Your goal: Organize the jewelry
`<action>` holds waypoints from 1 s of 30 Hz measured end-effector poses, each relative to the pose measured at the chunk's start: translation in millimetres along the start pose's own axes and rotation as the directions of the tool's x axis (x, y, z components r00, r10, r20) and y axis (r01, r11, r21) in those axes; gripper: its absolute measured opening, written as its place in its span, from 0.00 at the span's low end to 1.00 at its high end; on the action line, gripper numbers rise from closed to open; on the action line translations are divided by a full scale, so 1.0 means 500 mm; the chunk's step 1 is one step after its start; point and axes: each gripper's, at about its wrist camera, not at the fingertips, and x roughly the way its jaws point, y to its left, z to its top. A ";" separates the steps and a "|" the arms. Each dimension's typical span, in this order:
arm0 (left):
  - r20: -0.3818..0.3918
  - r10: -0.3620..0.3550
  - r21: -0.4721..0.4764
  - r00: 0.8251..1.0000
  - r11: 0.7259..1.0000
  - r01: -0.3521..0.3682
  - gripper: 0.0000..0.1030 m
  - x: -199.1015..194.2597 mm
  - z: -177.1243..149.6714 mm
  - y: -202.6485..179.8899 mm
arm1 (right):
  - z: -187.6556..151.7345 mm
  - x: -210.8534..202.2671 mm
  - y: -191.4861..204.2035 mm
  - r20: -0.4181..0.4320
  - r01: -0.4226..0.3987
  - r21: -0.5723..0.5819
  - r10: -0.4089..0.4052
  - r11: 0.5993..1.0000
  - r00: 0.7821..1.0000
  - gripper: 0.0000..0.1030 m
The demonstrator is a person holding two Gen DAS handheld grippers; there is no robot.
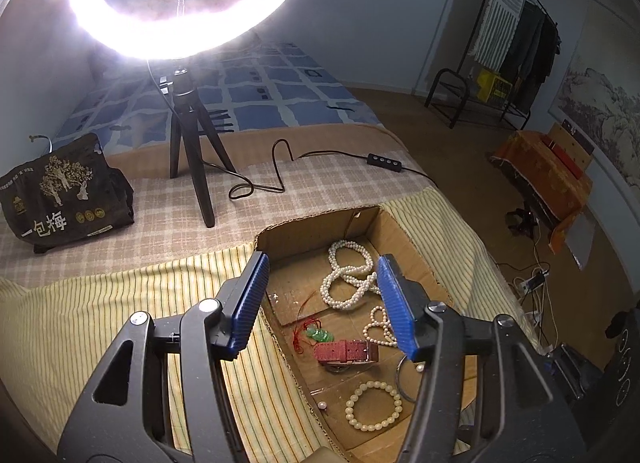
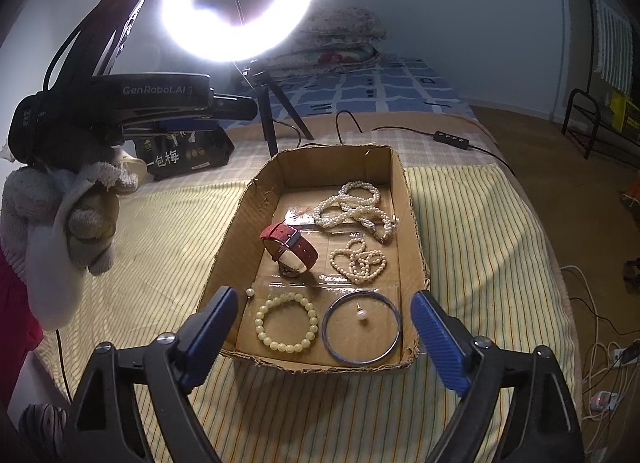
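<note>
Both grippers open, nothing between the jaws: left gripper (image 1: 320, 303) above the cardboard tray (image 1: 412, 251), right gripper (image 2: 332, 335) at its near edge.

Only in left view: green pendant (image 1: 318, 335).

Only in right view: gloved hand (image 2: 72, 219).

In tray: two pearl necklaces (image 2: 352, 207), one bead bracelet (image 2: 286, 323), one metal bangle (image 2: 362, 327), one red watch (image 2: 290, 247), two loose pearls (image 2: 363, 317).

Striped cloth (image 2: 480, 231) free around tray.

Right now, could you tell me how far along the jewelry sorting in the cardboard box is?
Done: the shallow cardboard box already holds the long white pearl necklace, red-strapped wristwatch, cream bead bracelet and silver metal bangle. In hand: nothing; the left gripper and right gripper are both open and empty. Left: no jewelry shows on the striped yellow cloth, so little seems to remain.
</note>
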 end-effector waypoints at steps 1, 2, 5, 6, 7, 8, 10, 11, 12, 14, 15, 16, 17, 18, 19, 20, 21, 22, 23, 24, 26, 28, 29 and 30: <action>-0.002 0.003 0.002 1.000 1.000 -0.003 0.59 0.000 -0.001 0.000 | 0.001 0.001 0.000 -0.002 0.006 0.002 -0.006 1.000 1.000 0.90; -0.004 0.006 0.004 1.000 1.000 -0.006 0.61 0.000 -0.003 0.000 | 0.002 0.003 0.001 -0.006 0.011 0.005 -0.011 1.000 1.000 0.90; 0.001 0.005 0.003 1.000 1.000 -0.005 0.64 -0.004 -0.007 0.000 | 0.003 0.010 0.002 -0.026 0.018 0.015 -0.017 1.000 1.000 0.90; 0.002 0.004 0.003 1.000 1.000 -0.004 0.64 -0.006 -0.008 0.001 | 0.002 0.011 0.003 -0.030 0.018 0.018 -0.018 1.000 0.999 0.90; 0.003 0.006 0.004 1.000 1.000 -0.006 0.64 -0.009 -0.008 0.001 | 0.002 0.010 0.003 -0.030 0.019 0.020 -0.018 1.000 0.999 0.90; 0.005 0.008 0.005 1.000 1.000 -0.008 0.64 -0.010 -0.009 0.001 | 0.001 0.008 0.004 -0.028 0.020 0.020 -0.020 1.000 0.999 0.90; 0.012 0.009 0.008 1.000 1.000 -0.009 0.64 -0.020 -0.009 0.001 | 0.002 0.004 0.005 -0.025 0.021 0.022 -0.020 1.000 0.999 0.90; 0.016 0.011 0.009 1.000 1.000 -0.011 0.64 -0.025 -0.009 0.002 | 0.002 0.002 0.005 -0.023 0.020 0.023 -0.019 1.000 1.000 0.90; 0.020 0.013 0.010 1.000 1.000 -0.013 0.64 -0.030 -0.010 0.002 | 0.003 -0.002 0.007 -0.019 0.020 0.024 -0.019 1.000 1.000 0.90; 0.028 0.014 0.010 0.999 1.000 -0.015 0.64 -0.042 -0.011 0.002 | 0.004 -0.007 0.009 -0.013 0.020 0.025 -0.020 0.999 1.000 0.90; 0.033 0.016 0.010 0.999 1.000 -0.016 0.64 -0.050 -0.011 0.002 | 0.005 -0.011 0.010 -0.010 0.020 0.025 -0.020 0.999 1.000 0.90; 0.038 0.016 0.009 0.999 1.000 -0.016 0.64 -0.057 -0.011 0.002 | 0.006 -0.015 0.012 -0.006 0.020 0.025 -0.020 0.999 1.000 0.90; 0.042 0.017 0.009 0.999 1.000 -0.017 0.64 -0.064 -0.011 0.001 | 0.007 -0.019 0.014 -0.002 0.021 0.025 -0.021 0.999 1.000 0.90; 0.047 0.017 0.010 0.999 1.000 -0.017 0.64 -0.071 -0.012 0.000 | 0.008 -0.024 0.016 0.002 0.023 0.025 -0.023 0.999 1.000 0.90; 0.052 0.017 0.013 0.998 1.000 -0.018 0.64 -0.080 -0.012 -0.001 | 0.009 -0.028 0.019 0.005 0.024 0.024 -0.024 0.999 1.000 0.90; 0.058 0.018 0.016 0.998 1.000 -0.019 0.64 -0.087 -0.012 -0.002 | 0.010 -0.033 0.021 0.008 0.025 0.024 -0.025 0.999 1.000 0.90; 0.064 0.019 0.018 0.998 1.000 -0.020 0.64 -0.095 -0.013 -0.003 | 0.011 -0.038 0.024 0.012 0.027 0.024 -0.027 0.999 1.000 0.90; 0.070 0.021 0.021 0.997 1.000 -0.022 0.64 -0.104 -0.014 -0.004 | 0.013 -0.044 0.026 0.017 0.029 0.024 -0.029 0.999 0.999 0.90; 0.076 0.022 0.023 0.997 0.999 -0.023 0.64 -0.114 -0.015 -0.005 | 0.014 -0.049 0.028 0.020 0.031 0.024 -0.032 0.999 0.999 0.90; 0.083 0.022 0.024 0.996 0.999 -0.024 0.64 -0.125 -0.016 -0.006 | 0.016 -0.057 0.031 0.026 0.034 0.025 -0.034 0.999 0.999 0.90; 0.098 0.022 0.028 0.995 0.999 -0.025 0.64 -0.147 -0.017 -0.009 | 0.019 -0.068 0.035 0.034 0.035 0.027 -0.036 0.999 0.999 0.90; 0.118 0.024 0.033 0.993 0.999 -0.029 0.64 -0.173 -0.020 -0.011 | 0.022 -0.083 0.038 0.045 0.036 0.033 -0.038 0.999 0.998 0.90; 0.132 0.027 0.036 0.991 0.999 -0.032 0.64 -0.189 -0.022 -0.012 | 0.023 -0.090 0.039 0.049 0.036 0.036 -0.038 0.999 0.998 0.90; 0.142 0.030 0.037 0.989 0.999 -0.035 0.64 -0.202 -0.024 -0.013 | 0.025 -0.097 0.041 0.055 0.037 0.041 -0.039 0.998 0.998 0.90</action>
